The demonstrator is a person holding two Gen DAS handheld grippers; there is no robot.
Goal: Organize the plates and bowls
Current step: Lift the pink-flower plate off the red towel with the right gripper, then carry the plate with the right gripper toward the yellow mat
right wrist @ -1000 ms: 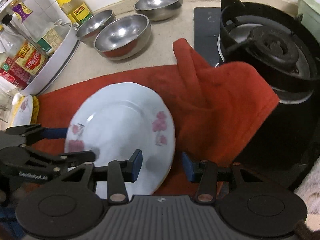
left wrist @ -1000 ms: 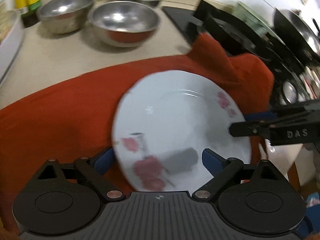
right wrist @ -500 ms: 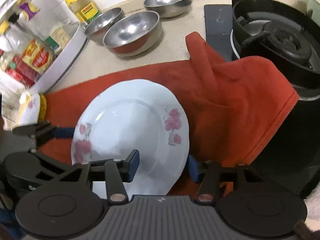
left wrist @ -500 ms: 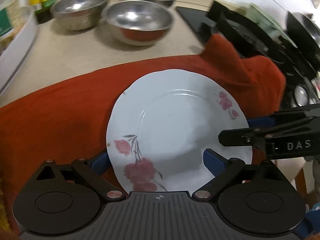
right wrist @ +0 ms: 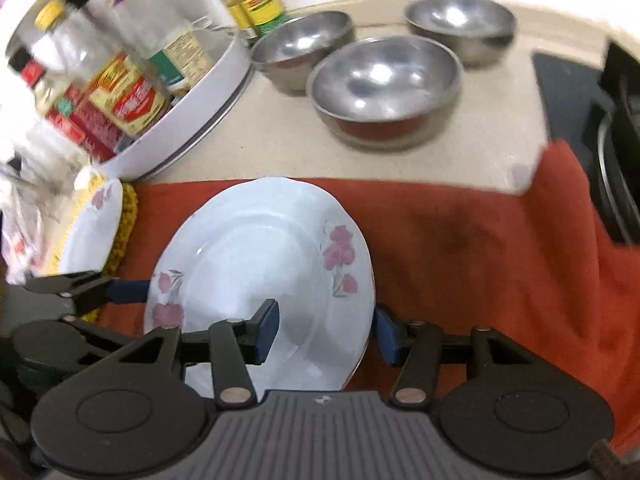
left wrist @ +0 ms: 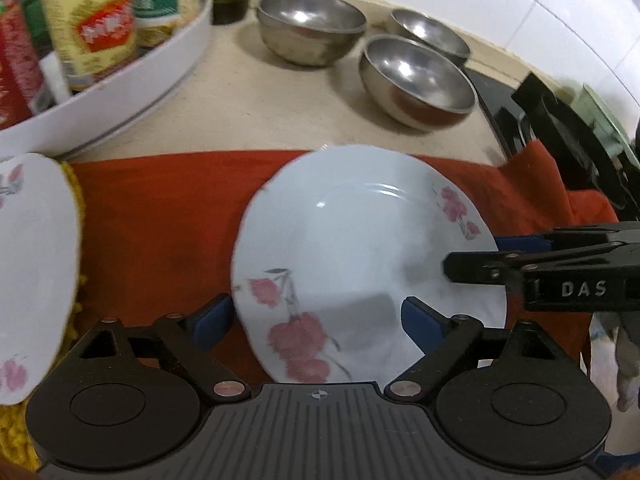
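Plate (left wrist: 360,240) with pink flowers sits over the red cloth (left wrist: 160,220) on the table (left wrist: 248,112), between both grippers. Left gripper (left wrist: 316,320) is spread wide with the plate's near rim between its blue pads (left wrist: 420,324); pads look apart from the rim, so it reads as released, not clamping. Right gripper (right wrist: 326,330) straddles the plate's right edge: one pad over the plate face, the other just outside the rim, with a gap showing, so it is also unclamped. Cannot tell whether the plate lies flat on the cloth or is tipped up on one side. In the left view the right gripper's black arm comes in from the right, its tip over the plate's right rim; in the right view the left gripper's finger points at the plate's left rim. A second flowered plate (left wrist: 32,272) lies to the left on a yellow mat (right wrist: 124,216), near the first but not touching. Three steel bowls (right wrist: 384,88) stand upright on the bare table beyond the cloth, close together. White round tray (left wrist: 132,92) with bottles and packets is at far left. Black stove (right wrist: 616,128) at right, with the cloth's corner lying up against it.
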